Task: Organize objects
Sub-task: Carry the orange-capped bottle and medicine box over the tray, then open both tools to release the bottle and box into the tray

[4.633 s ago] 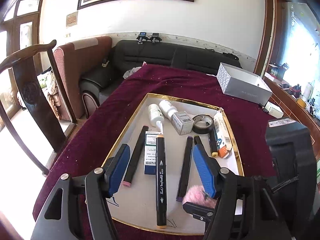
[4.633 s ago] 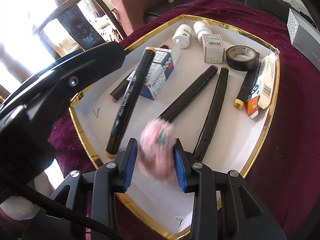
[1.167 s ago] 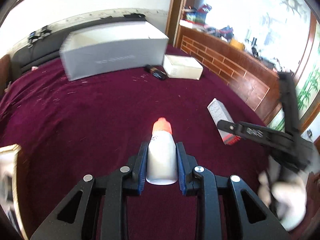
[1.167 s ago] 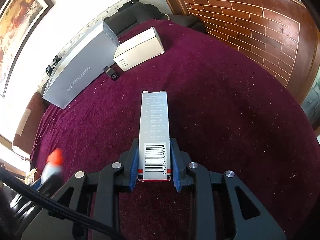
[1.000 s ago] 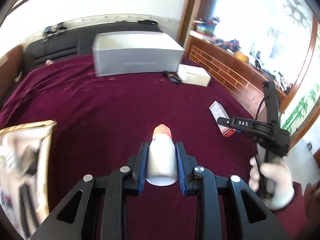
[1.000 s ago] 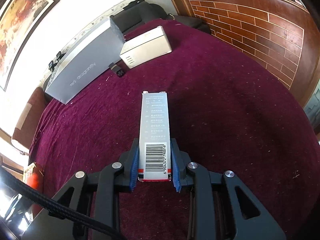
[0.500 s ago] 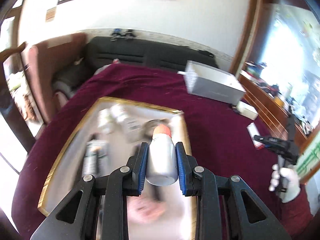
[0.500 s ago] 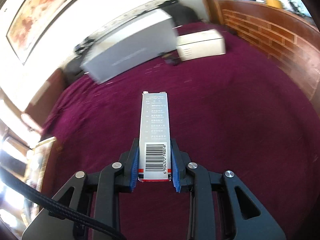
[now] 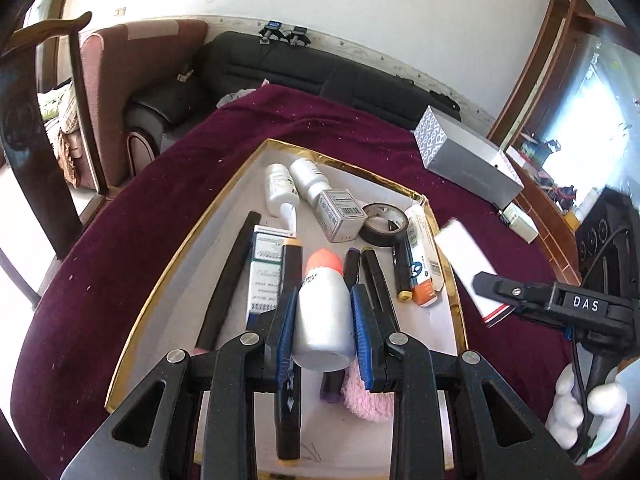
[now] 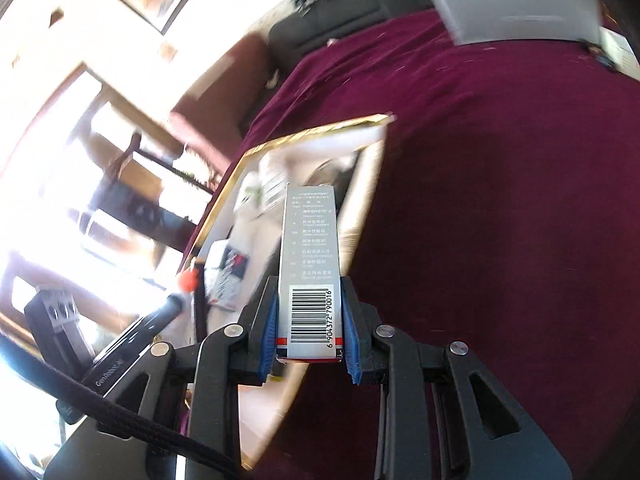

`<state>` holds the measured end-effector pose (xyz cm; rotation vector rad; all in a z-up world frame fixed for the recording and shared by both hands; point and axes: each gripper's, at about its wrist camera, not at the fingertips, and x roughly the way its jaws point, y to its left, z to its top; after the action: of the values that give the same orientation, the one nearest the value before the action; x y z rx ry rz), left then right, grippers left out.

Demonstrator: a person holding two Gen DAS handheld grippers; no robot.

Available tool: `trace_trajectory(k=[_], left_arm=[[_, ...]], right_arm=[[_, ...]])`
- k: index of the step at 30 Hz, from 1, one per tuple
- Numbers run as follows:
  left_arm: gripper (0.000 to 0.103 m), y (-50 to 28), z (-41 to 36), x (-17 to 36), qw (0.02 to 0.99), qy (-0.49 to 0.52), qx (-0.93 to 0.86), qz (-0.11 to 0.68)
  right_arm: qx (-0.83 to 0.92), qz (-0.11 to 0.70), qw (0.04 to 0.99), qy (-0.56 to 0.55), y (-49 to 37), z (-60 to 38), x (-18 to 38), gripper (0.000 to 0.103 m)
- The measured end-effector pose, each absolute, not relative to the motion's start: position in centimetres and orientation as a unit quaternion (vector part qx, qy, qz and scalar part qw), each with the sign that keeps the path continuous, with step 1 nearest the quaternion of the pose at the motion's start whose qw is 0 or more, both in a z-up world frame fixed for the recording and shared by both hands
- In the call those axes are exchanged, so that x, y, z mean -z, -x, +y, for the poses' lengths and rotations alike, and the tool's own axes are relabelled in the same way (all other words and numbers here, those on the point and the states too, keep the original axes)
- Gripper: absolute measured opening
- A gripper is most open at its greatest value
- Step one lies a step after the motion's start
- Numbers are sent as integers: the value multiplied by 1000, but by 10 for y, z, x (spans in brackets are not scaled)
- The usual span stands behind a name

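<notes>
My left gripper (image 9: 323, 320) is shut on a white bottle with an orange cap (image 9: 323, 312) and holds it above the gold-rimmed white tray (image 9: 180, 256). The tray holds black markers, two white bottles, small boxes, a black tape roll (image 9: 384, 225) and a pink puff (image 9: 366, 394). My right gripper (image 10: 310, 320) is shut on a long grey box with a barcode (image 10: 311, 264), held over the tray's right rim (image 10: 360, 216). In the left wrist view that box (image 9: 466, 268) hangs just right of the tray.
The tray sits on a maroon cloth (image 9: 120, 240). A long grey box (image 9: 464, 160) and a small white box (image 9: 520, 226) lie at the back right. A dark sofa (image 9: 304, 68) and a wooden chair (image 9: 44, 120) stand beyond the table's far and left edges.
Both grippers have swung left from the bare maroon cloth to the tray, each carrying its object. The left one now hangs over the tray's middle, the right over its right rim.
</notes>
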<state>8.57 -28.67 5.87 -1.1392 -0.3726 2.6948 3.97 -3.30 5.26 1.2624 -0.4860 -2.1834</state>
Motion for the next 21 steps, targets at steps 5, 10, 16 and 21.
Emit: trace_trajectory(k=[5, 10, 16, 21], left_arm=[[23, -55, -274, -54, 97, 412, -901, -96], [23, -35, -276, -47, 83, 427, -895, -99], [23, -29, -275, -46, 80, 425, -896, -97], [24, -32, -274, -47, 84, 418, -899, -95]], right_arm=[[814, -134, 274, -494, -29, -82, -47, 25], [825, -84, 240, -505, -31, -96, -33, 25], [838, -47, 218, -498, -30, -104, -35, 25], [834, -43, 217, -505, -32, -108, -32, 26]])
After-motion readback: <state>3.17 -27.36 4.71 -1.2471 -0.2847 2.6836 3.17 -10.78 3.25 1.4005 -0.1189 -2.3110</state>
